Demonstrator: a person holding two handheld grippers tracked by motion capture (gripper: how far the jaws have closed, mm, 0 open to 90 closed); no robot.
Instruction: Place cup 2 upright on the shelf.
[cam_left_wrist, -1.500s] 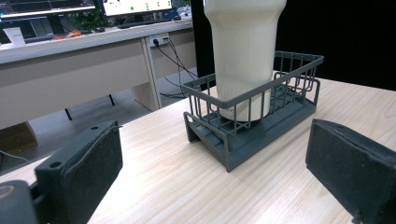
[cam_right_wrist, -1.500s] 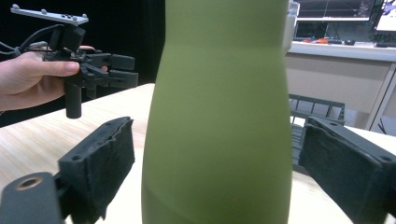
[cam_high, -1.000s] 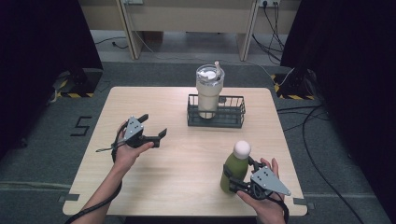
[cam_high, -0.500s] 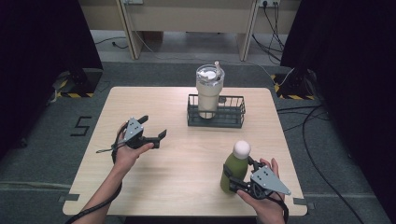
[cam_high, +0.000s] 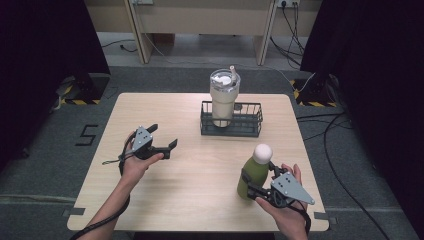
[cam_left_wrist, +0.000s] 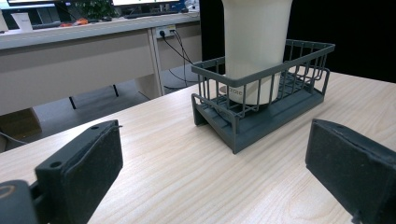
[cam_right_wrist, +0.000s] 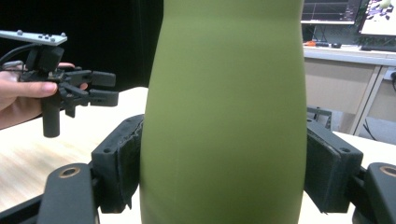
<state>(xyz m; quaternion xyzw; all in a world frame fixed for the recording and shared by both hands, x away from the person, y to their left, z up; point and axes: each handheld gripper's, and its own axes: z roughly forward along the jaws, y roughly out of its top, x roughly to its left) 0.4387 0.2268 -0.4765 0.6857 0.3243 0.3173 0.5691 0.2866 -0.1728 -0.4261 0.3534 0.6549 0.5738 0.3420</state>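
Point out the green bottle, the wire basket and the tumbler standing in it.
green bottle (cam_high: 252, 176): high view, on its green body.
wire basket (cam_high: 249, 119): high view, on its right-hand wall.
tumbler (cam_high: 223, 102): high view, on its cream side.

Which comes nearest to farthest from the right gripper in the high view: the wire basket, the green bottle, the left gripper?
1. Green bottle: between the right gripper's jaws, near right of the table.
2. Wire basket: beyond the bottle, toward the far edge, holding a cream tumbler.
3. Left gripper: across the table on the left, open.

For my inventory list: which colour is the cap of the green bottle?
Cream white; the bottle cap shows best in the high view.
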